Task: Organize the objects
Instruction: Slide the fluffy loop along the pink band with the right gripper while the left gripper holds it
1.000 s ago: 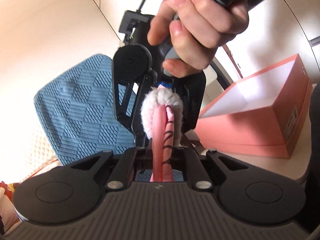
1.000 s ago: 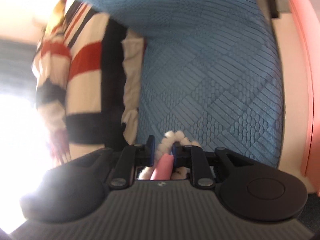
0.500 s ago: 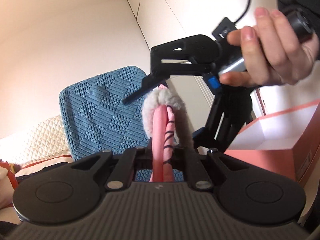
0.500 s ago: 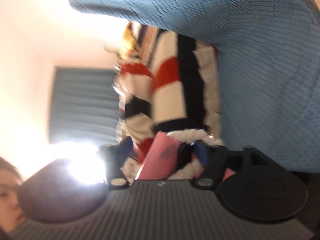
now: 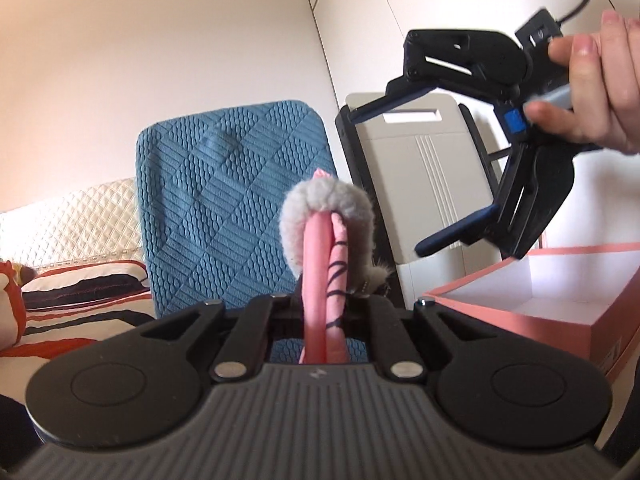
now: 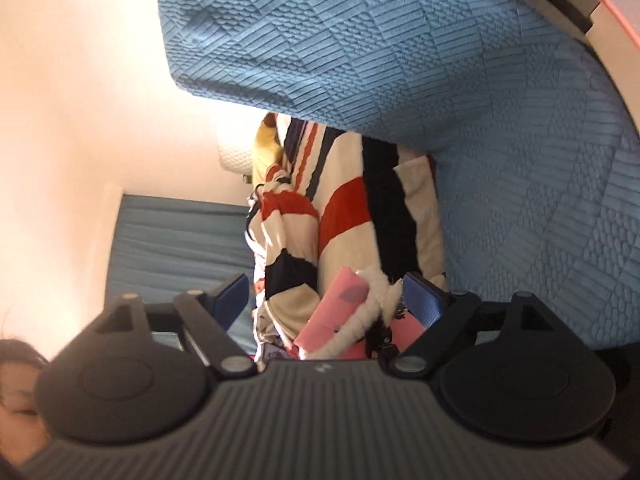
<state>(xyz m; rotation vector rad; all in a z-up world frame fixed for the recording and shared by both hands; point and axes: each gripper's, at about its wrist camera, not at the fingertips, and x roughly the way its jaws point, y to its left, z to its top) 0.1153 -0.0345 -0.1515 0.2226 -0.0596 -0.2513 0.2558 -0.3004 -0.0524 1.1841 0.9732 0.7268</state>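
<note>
My left gripper [image 5: 325,304] is shut on a pink plush toy [image 5: 320,272] with dark stripes and a grey furry trim [image 5: 324,204]; the toy stands upright between the jaws. My right gripper [image 5: 404,176] is open and empty, held in the air up and to the right of the toy, above the open pink box [image 5: 560,300]. In the right wrist view the open jaws [image 6: 332,296] frame the pink toy [image 6: 340,304] with its white fur, close below, not gripped.
A blue quilted chair back [image 5: 224,208] stands behind the toy; it also fills the right wrist view [image 6: 440,80]. A beige folding panel [image 5: 424,184] leans behind the box. A striped red, black and cream blanket [image 6: 352,216] lies on the bed at left [image 5: 72,288].
My right gripper has let go of the toy, opened and moved up and to the right. My left gripper still holds the toy and has tilted, so more of the room shows.
</note>
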